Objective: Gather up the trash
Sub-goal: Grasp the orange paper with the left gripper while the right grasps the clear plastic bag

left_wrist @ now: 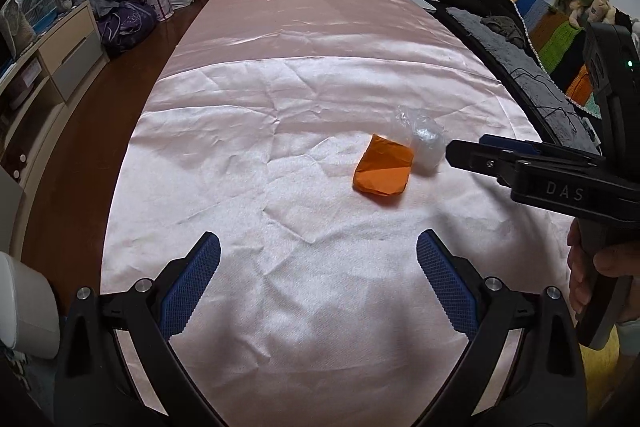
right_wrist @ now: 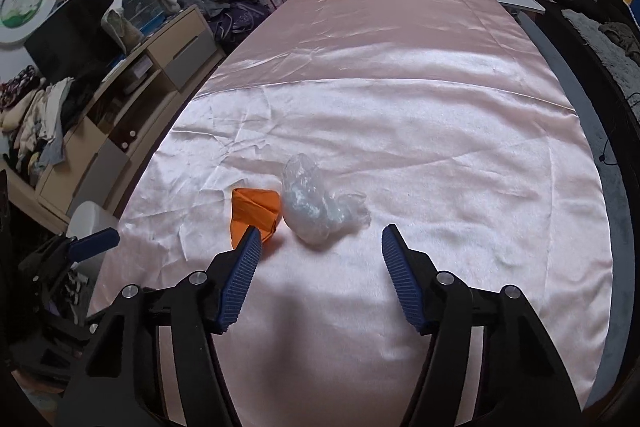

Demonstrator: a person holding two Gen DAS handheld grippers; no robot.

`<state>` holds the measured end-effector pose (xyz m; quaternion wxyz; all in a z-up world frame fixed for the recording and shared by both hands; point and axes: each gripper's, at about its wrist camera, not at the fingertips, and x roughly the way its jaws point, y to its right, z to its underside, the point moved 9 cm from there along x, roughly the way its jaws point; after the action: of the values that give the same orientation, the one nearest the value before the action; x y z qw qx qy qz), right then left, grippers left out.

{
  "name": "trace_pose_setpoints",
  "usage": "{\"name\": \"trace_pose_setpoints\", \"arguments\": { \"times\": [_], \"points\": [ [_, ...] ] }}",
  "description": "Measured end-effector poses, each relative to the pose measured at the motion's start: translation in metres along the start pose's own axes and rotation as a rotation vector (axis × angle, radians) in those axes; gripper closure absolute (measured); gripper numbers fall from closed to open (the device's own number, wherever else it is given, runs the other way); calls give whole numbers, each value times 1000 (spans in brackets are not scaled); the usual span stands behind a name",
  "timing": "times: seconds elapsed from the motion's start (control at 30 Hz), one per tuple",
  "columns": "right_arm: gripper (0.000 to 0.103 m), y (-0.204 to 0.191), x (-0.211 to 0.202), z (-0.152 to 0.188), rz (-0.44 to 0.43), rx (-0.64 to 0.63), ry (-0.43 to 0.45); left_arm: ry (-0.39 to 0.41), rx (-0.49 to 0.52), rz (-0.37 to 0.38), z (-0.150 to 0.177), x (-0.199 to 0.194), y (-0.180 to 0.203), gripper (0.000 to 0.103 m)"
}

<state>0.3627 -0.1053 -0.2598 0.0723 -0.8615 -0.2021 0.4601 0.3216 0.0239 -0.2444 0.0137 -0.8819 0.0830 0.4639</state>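
Two pieces of trash lay side by side, touching, on a pink satin cloth [right_wrist: 440,131]: an orange paper [right_wrist: 256,207] and a crumpled clear plastic wad [right_wrist: 316,207]. The right gripper [right_wrist: 318,259] hung just short of the wad, fingers spread wide w/ nothing between them; the wad sat dead ahead, roughly centred in the gap, and the paper lay ahead-left, its near edge hidden behind the left finger [right_wrist: 244,267]. The left gripper [left_wrist: 318,275] was also wide open and empty, further back, w/ the paper [left_wrist: 383,169] ahead and slightly right and the wad [left_wrist: 426,143] beyond it.

Step in hand, judging by the pose: right gripper taking the wad. To do it well the operator probably needed to push fwd and down till both pads flanked the wad's thick body, not the thin tail trailing off to the right, then close. Shifting a touch right before closing should keep the left finger clear of the paper, so it wasn't dragged or pinched along. Film is slick and springy, so a full squeeze likely beats a light one. A white bin [right_wrist: 90,223] stood off to the gripper's left, past the cloth's edge, a likely drop point.
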Motion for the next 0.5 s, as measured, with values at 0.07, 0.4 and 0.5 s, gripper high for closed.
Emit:
{"name": "trace_pose_setpoints", "arguments": {
  "times": [0.07, 0.4, 0.5],
  "points": [
    [43, -1, 8, -6, 0, -10, -8, -7, 9, 8, -5, 7, 6, 10],
    [72, 0, 40, -14, -5, -33, -68, -46, 45, 37, -22, 45, 27, 10],
    [81, 2, 38, -18, -13, -39, -59, -50, 52, 44, -28, 54, 33, 10]
  ]
}}
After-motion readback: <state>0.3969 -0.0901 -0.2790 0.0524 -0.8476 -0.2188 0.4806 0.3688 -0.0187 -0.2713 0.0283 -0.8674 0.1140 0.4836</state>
